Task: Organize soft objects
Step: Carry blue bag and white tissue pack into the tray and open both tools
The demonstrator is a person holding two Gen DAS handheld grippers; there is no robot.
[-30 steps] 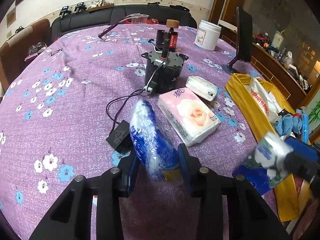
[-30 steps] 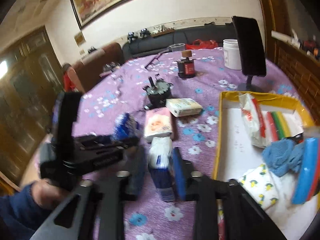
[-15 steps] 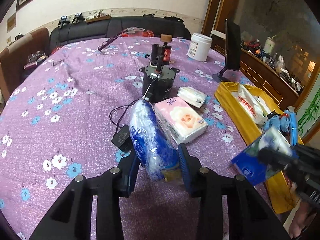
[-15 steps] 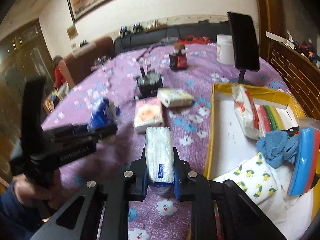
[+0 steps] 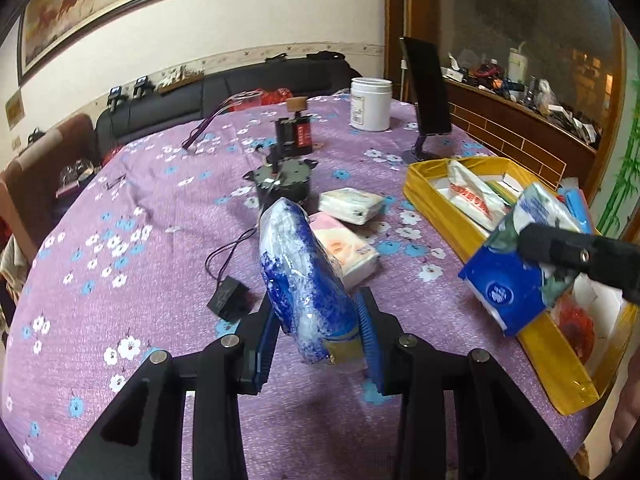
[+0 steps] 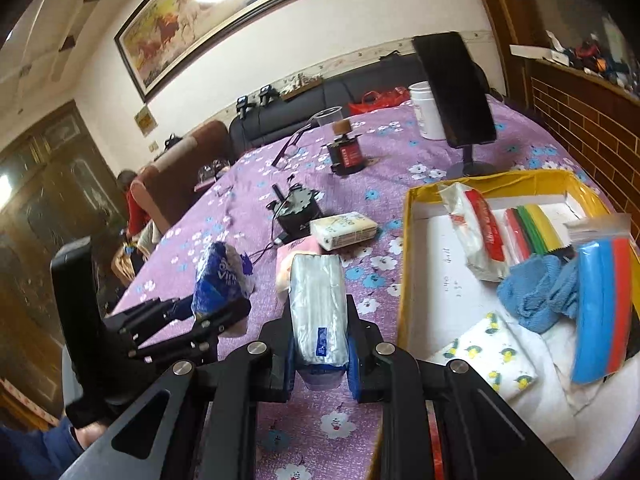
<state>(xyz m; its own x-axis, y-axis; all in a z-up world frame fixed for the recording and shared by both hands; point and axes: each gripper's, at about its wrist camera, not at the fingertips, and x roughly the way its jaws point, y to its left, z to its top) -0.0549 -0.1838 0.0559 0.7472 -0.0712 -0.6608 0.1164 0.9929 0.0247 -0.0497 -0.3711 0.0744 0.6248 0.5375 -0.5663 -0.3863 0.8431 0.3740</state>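
My left gripper (image 5: 318, 330) is shut on a blue-and-white tissue pack (image 5: 304, 276) and holds it above the purple flowered table (image 5: 132, 264); it also shows in the right wrist view (image 6: 220, 280). My right gripper (image 6: 320, 354) is shut on a white-and-blue tissue pack (image 6: 318, 304), held just left of the yellow box (image 6: 404, 264). That pack shows in the left wrist view (image 5: 516, 264) over the yellow box's (image 5: 440, 232) near edge. A pink rose tissue pack (image 5: 346, 250) and a small white tissue pack (image 5: 350, 205) lie on the table.
The yellow box holds a red-print tissue pack (image 6: 474, 232), coloured cloths (image 6: 532, 232), a blue towel (image 6: 536, 292), a lemon-print pack (image 6: 496, 356) and bagged sponges (image 6: 604, 312). A black motor (image 5: 284, 180) with wire, a bottle (image 5: 298, 130), a white jar (image 5: 370, 104) and a phone stand (image 5: 426, 92) stand behind.
Both grippers have risen with their packs. The right gripper's pack has moved toward the yellow box's near left edge.
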